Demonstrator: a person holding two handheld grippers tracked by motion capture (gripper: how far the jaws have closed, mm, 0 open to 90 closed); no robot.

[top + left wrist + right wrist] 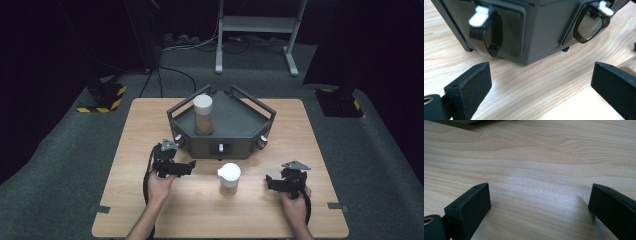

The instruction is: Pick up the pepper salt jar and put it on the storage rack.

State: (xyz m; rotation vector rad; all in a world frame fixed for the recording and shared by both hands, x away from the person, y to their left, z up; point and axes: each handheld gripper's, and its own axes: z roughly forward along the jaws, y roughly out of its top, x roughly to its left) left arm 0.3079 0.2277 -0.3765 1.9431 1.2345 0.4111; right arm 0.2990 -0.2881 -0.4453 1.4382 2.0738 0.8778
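Nearest to us, our forearms come in over the wooden surface, and we work across from the left. Our left tool sits with its jaws spread wide and nothing between them; in the left gripper view it faces the dark grey tray stand with its white-tipped latches. On that stand's deck stands a tall jar with a white lid and brownish contents, upright and well apart from both tools.

Between our hands, on the bare wood, stands the short jar, white spouted lid on top, tan filling below. We judge it rigid, smooth-walled plastic or glass, moderately weighted by its contents, likely slippery and top-heavy if tipped. We would take it around the clear body below the lid, squarely from the side, since the lid may not be locked on.

Our right tool hangs wide too, empty, pointing toward the jar over plain wood
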